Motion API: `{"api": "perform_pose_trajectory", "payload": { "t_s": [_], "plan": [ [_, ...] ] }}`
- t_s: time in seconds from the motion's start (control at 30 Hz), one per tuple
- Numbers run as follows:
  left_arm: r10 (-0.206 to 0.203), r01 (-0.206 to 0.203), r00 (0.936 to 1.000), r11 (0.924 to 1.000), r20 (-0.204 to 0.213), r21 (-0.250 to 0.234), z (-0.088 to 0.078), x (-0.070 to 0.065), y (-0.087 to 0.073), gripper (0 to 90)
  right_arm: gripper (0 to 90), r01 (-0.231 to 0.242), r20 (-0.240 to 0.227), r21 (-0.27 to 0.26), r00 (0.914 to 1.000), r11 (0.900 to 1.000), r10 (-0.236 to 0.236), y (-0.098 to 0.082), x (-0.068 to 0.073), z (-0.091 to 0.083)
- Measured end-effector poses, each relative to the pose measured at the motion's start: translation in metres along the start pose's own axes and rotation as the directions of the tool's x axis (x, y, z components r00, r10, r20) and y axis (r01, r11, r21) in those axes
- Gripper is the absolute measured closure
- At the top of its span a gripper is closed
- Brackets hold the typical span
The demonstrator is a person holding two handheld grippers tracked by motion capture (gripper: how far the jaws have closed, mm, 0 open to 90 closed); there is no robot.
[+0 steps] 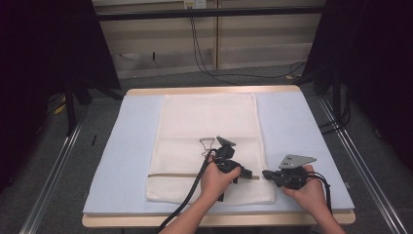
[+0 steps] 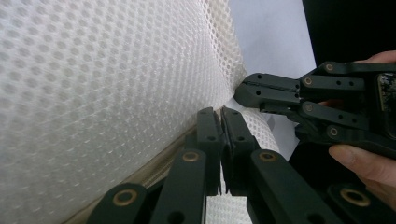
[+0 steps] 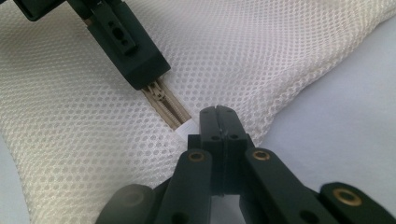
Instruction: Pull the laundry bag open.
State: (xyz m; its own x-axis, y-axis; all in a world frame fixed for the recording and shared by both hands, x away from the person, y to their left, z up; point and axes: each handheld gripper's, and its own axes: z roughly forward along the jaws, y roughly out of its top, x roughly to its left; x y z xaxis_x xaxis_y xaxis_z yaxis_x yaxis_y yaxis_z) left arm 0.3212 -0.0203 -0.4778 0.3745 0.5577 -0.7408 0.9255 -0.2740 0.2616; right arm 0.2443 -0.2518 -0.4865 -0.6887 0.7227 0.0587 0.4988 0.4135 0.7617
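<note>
A white mesh laundry bag (image 1: 209,146) lies flat on the pale blue mat of the desk (image 1: 292,122), its long axis running from the person's edge toward the far edge, with its beige zipper (image 1: 170,175) crossing it left to right near the near end. The left claw (image 1: 247,174) is clamped together on the zipper, apparently on its pull, close to the bag's right end and pointing to the right. Just beside it, the right claw (image 1: 266,173) points left and is pinched shut on the bag's right edge at the zipper's end (image 3: 184,125)
</note>
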Motion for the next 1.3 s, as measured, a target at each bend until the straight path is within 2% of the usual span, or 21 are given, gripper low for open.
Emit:
{"api": "perform_pose_trajectory", "payload": {
  "t_s": [0.03, 0.1, 0.23, 0.5, 0.53, 0.6, 0.77, 0.9, 0.97, 1.03, 1.07, 1.1, 1.3],
  "plan": [
    [0.002, -0.002, 0.9999, 1.0000, -0.012, 0.007, 0.000, 0.000, 0.000, 87.4, 90.0, 0.000, 0.000, 0.000, 1.0000, 1.000, 0.000, 0.000, 0.000, 0.000],
    [-0.001, 0.001, 1.0000, 1.0000, 0.000, 0.008, -0.001, 0.000, 0.000, 87.4, 90.0, -0.001, 0.001, 0.000, 1.0000, 1.000, 0.001, 0.000, 0.000, 0.000],
    [0.001, -0.001, 0.9998, 0.9999, -0.018, 0.015, -0.005, 0.001, 0.001, 87.4, 90.0, -0.007, 0.002, 0.001, 1.0000, 1.000, 0.007, 0.000, 0.000, 0.000],
    [-0.001, 0.002, 0.9999, 0.9999, -0.010, 0.017, -0.011, 0.003, 0.002, 87.4, 90.0, -0.006, 0.000, 0.001, 1.0000, 1.000, 0.006, 0.000, 0.000, 0.000],
    [-0.001, 0.001, 0.9998, 0.9999, -0.022, 0.013, -0.011, 0.003, 0.002, 87.4, 90.0, -0.007, 0.001, 0.001, 1.0000, 1.000, 0.007, 0.000, 0.000, 0.000],
    [-0.007, 0.007, 1.0000, 0.9998, -0.006, 0.018, -0.012, 0.004, 0.002, 87.4, 90.0, -0.007, 0.002, 0.001, 1.0000, 1.000, 0.007, 0.000, 0.000, 0.000],
    [-0.011, 0.011, 0.9997, 0.9999, -0.022, 0.012, -0.017, 0.007, 0.002, 87.4, 90.0, -0.008, 0.001, -0.001, 1.0000, 1.000, 0.008, 0.000, 0.000, 0.000],
    [-0.003, 0.004, 0.9999, 0.9998, -0.012, 0.019, -0.021, 0.009, 0.002, 87.4, 90.0, -0.008, 0.001, -0.001, 1.0000, 1.000, 0.008, 0.000, 0.000, 0.000],
    [-0.012, 0.012, 0.9999, 0.9998, -0.002, 0.019, -0.021, 0.009, 0.002, 87.4, 90.0, -0.007, 0.002, -0.001, 1.0000, 1.000, 0.007, 0.000, 0.000, 0.000],
    [-0.004, 0.004, 0.9999, 0.9997, -0.014, 0.022, -0.022, 0.010, 0.002, 87.4, 90.0, -0.009, 0.003, -0.002, 1.0000, 1.000, 0.009, 0.000, 0.000, 0.000],
    [-0.014, 0.014, 0.9999, 0.9998, 0.000, 0.017, -0.022, 0.011, 0.002, 87.4, 90.0, -0.010, 0.002, -0.002, 0.9999, 1.000, 0.010, 0.000, 0.000, 0.000],
    [-0.013, 0.013, 0.9999, 0.9998, -0.010, 0.018, -0.023, 0.012, 0.002, 87.4, 90.0, -0.009, 0.002, -0.002, 1.0000, 1.000, 0.009, 0.000, 0.000, 0.000],
    [-0.026, 0.026, 0.9997, 0.9995, 0.002, 0.019, -0.027, 0.014, 0.002, 87.4, 90.0, -0.008, 0.003, 0.000, 1.0000, 1.000, 0.008, 0.000, 0.000, 0.000]
  ]
}}
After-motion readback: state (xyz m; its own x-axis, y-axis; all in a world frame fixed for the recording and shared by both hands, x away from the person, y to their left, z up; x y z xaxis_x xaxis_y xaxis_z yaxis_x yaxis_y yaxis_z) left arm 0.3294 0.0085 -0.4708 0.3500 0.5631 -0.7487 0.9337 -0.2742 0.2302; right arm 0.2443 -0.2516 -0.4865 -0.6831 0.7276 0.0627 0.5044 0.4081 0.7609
